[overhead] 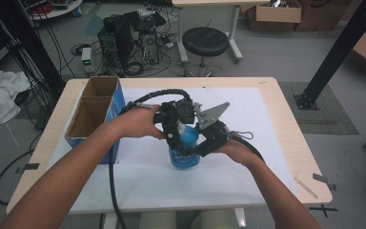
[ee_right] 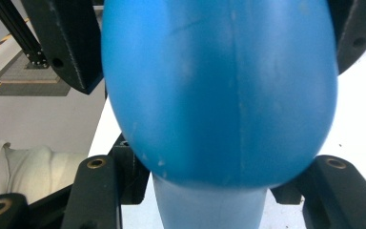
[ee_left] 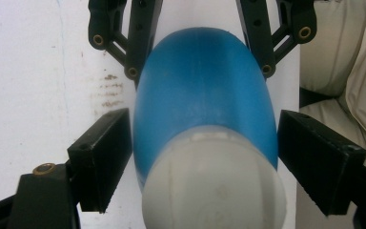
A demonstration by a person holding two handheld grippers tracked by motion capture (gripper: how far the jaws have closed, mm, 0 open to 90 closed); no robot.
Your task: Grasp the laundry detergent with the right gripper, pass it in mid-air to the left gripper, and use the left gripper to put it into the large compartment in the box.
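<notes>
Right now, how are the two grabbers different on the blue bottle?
The right gripper is clamped shut on the blue bottle's body; the left gripper sits at its white cap, with a gap showing beside one pad. The right gripper carries a grey plate; the left shows none. Both have black jaws and trailing cables.

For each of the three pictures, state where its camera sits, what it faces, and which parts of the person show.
High view: above the person's side, facing forward and down on the table; both forearms show.
Left gripper view: on the left gripper, looking along the jaws flanking the blue bottle's cap end.
Right gripper view: on the right gripper, clamped on the bottle.
All share the bottle.
</notes>
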